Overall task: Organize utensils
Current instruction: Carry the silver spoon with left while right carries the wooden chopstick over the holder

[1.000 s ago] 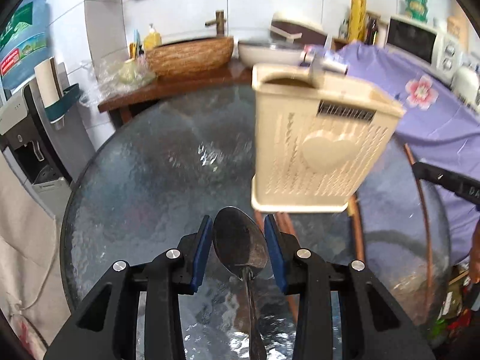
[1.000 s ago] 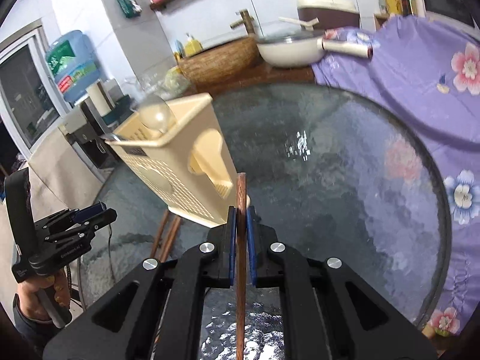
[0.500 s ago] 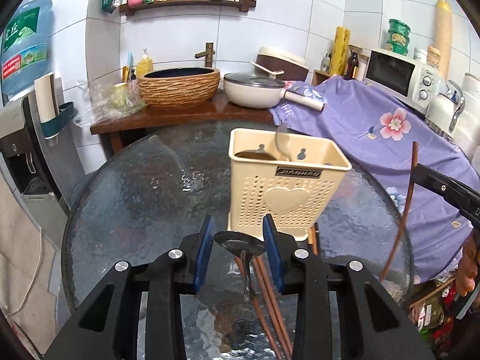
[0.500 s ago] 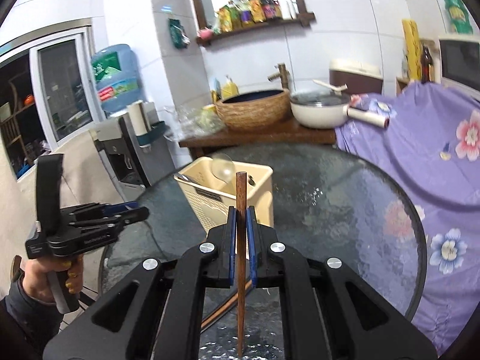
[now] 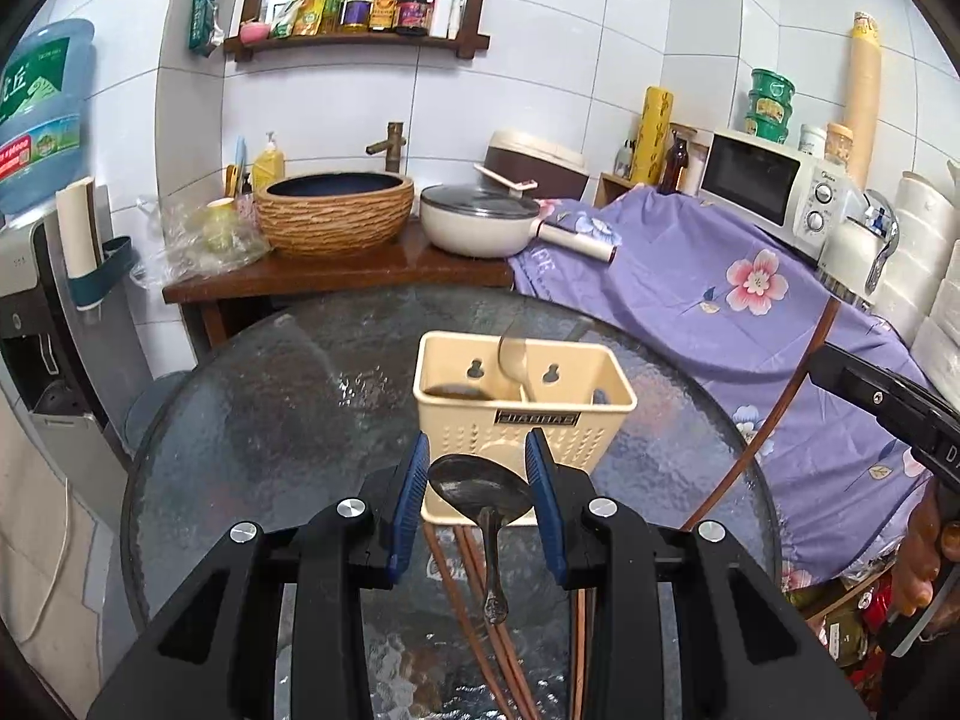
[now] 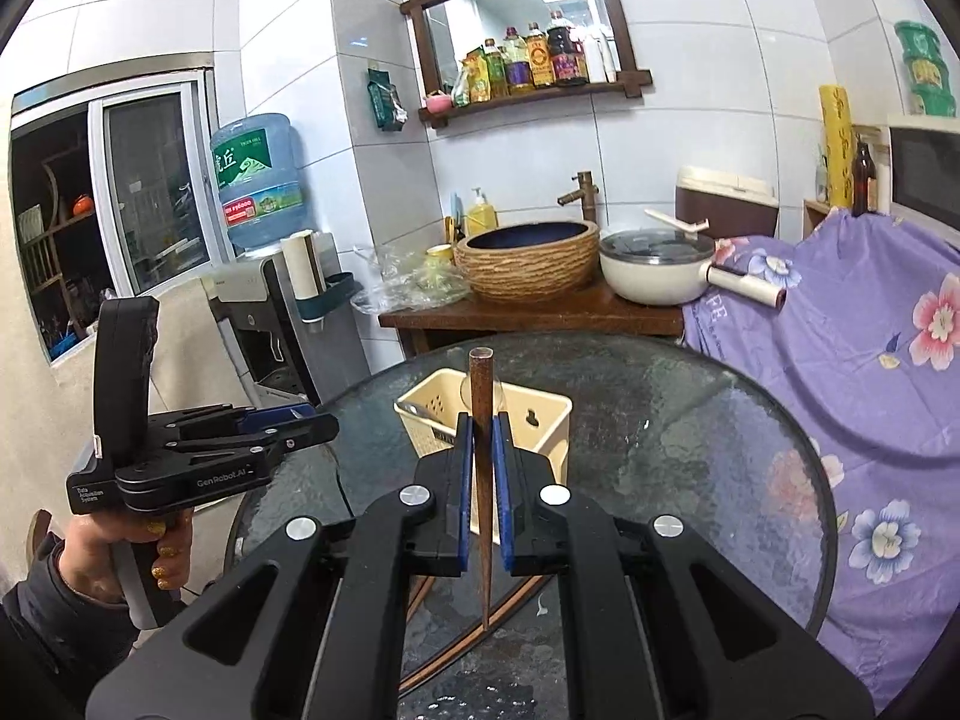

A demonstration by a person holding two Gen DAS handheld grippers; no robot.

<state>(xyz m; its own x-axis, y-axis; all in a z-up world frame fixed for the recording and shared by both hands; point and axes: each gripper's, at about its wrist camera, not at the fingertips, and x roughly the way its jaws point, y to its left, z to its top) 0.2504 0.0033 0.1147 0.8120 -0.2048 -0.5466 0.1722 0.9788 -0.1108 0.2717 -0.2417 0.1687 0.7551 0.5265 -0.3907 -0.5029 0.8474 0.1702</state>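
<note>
Lifting both utensils clear of the table, above the caddy [image 5: 525,414].
Left gripper [image 5: 480,489] has risen, jaws gripping a spoon [image 5: 480,489] by its bowl; right gripper [image 6: 483,474] pinches a chopstick [image 6: 482,420] narrowly. Both look ready to drop in; more chopsticks [image 5: 474,600] wait near the table's front edge.

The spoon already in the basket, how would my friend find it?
Look at the round glass table, then the cream basket standing on it. The clear pale spoon pokes up above its rim, bowl end up; the dark metal spoon sits in the left claw instead.
</note>
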